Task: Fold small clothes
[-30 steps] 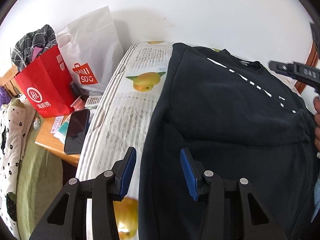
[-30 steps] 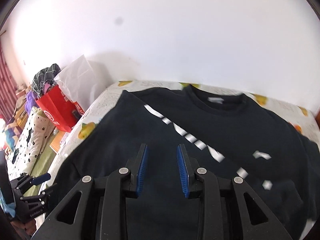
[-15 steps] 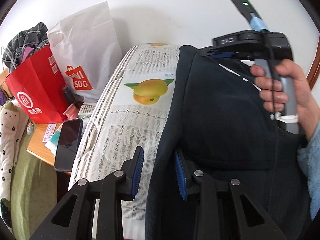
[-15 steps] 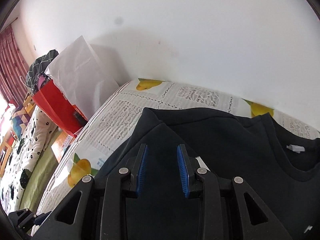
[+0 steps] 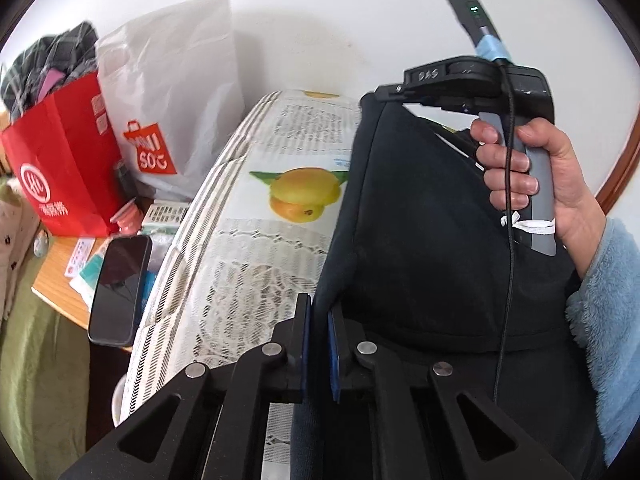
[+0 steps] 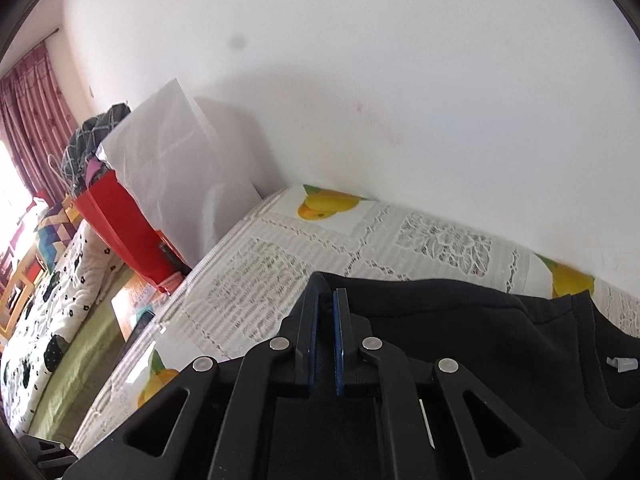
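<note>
Much of the black top [image 5: 420, 240] is cut off: its lower part runs out of the frame at the bottom of both views, and the right hand [image 5: 536, 176] and its tool cover the chest print, so only slivers of white marking show beside the fingers. The collar with a small grey tag [image 6: 621, 363] shows at the far right of the right wrist view. The top lies on the lace cloth [image 5: 256, 264] printed with yellow fruit, up against the white wall, its long side edge running from near the camera away toward the wall.

The left gripper [image 5: 319, 312] has just clamped down on that near side edge; dark fabric sits pinched between the blue pads. The right gripper [image 6: 325, 300] has likewise just closed on the far corner of the same edge, a fold of cloth nipped at its tips.

The tool in the right hand reads "DAS". Beside the bed a white bag [image 5: 168, 96] carries a red, mirrored logo with "SO" legible; the red bag [image 5: 60, 160] has a round white emblem and small characters too blurred to read. A dark phone [image 5: 120, 288] lies face up on the side table [image 5: 56, 292].
</note>
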The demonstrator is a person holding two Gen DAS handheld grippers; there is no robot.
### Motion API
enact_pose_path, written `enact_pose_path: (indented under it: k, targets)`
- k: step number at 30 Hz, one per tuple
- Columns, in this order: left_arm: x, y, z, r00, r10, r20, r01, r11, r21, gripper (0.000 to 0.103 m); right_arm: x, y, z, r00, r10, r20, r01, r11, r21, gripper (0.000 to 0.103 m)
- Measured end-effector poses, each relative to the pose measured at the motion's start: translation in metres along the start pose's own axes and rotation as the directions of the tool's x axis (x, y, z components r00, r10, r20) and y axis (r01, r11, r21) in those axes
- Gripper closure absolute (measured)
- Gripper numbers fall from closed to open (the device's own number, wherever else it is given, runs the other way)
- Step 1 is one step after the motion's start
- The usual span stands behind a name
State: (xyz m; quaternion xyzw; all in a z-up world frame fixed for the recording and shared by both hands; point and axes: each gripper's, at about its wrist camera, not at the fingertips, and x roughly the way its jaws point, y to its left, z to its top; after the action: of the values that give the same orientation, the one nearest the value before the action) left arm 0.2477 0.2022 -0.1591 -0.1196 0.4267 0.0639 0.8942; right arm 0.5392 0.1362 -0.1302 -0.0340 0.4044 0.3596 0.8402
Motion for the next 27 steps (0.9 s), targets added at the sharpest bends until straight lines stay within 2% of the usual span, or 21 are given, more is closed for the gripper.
enact_pose_path:
  k: [2,4,10,15,17,21,23,24,27]
  targets:
    - [0.002,0.009,-0.001,1.0,-0.026,-0.008,0.026,0.999,-0.045,0.096,0.0,0.007,0.009,0.999,0.028,0.031,-0.028,1.0,0.003,0.096]
    - [0.004,0.015,-0.001,1.0,-0.015,-0.017,0.014,0.998,-0.063,0.096,0.009,0.016,0.012,0.998,0.031,0.046,-0.031,0.999,-0.008,0.096]
    - [0.006,0.019,0.0,0.999,-0.006,-0.036,0.004,0.998,-0.068,0.096,0.059,0.015,0.0,0.999,-0.013,-0.037,0.014,1.0,0.017,0.096]
    - [0.007,0.019,0.0,0.999,0.001,-0.04,-0.003,0.998,-0.067,0.096,0.06,0.012,0.0,0.999,-0.02,-0.051,0.022,0.999,0.034,0.088]
    - [0.006,0.019,0.0,0.999,0.003,-0.042,-0.006,0.998,-0.069,0.094,0.049,0.008,-0.001,0.997,-0.031,-0.067,0.035,0.998,0.057,0.08]
    - [0.001,0.014,-0.001,0.999,-0.001,-0.039,-0.001,0.999,-0.052,0.092,0.001,0.0,-0.015,0.994,-0.09,-0.056,0.092,0.995,0.038,0.076]
    - [-0.004,0.01,-0.001,0.999,-0.002,-0.044,0.0,0.999,-0.046,0.089,-0.033,-0.011,-0.031,0.99,-0.138,-0.04,0.14,0.99,0.035,0.072]
    - [-0.008,0.007,-0.002,0.999,-0.007,-0.045,0.005,0.999,-0.044,0.084,-0.049,-0.018,-0.039,0.986,-0.161,-0.036,0.162,0.986,0.036,0.07]
    - [-0.024,-0.001,-0.007,0.999,-0.014,-0.029,0.013,0.999,-0.033,0.077,-0.105,-0.046,-0.078,0.965,-0.261,-0.033,0.263,0.963,0.064,0.068]
